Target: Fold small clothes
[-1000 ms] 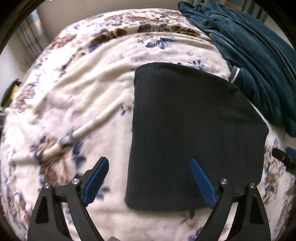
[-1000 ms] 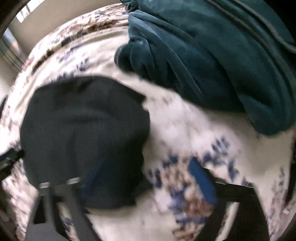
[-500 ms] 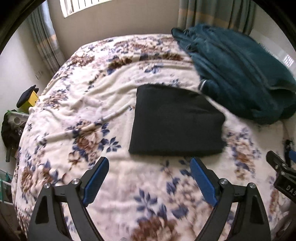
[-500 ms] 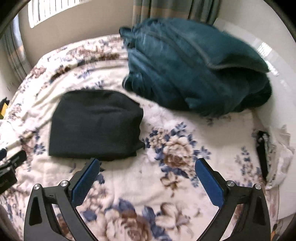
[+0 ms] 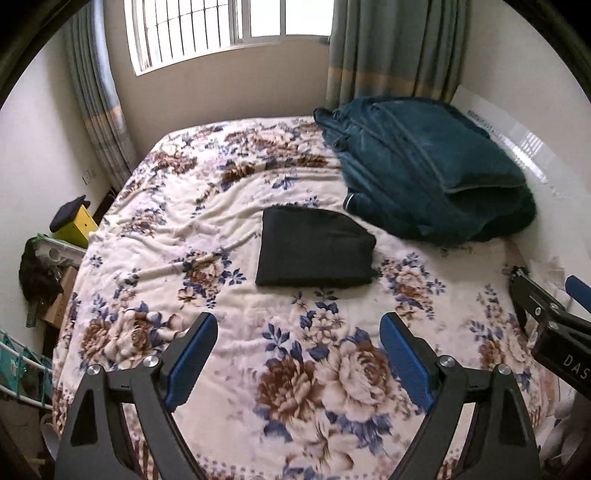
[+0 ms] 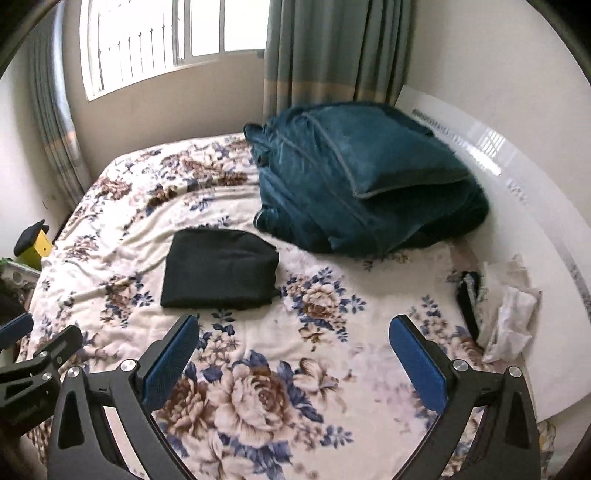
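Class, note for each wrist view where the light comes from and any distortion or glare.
Left wrist view: daylight from the barred window; fisheye bends the walls.
Right wrist view: the window is blown out, glare on the white glossy headboard; dark corners.

We now hold the left gripper (image 5: 299, 354) and right gripper (image 6: 295, 354) well back from the folded black garment (image 5: 314, 247). A second ago both hung right over it.

Matt black knit garment (image 5: 314, 247) on fleecy floral blanket (image 5: 221, 206).

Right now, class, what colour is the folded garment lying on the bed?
Black; it shows best in the left wrist view.
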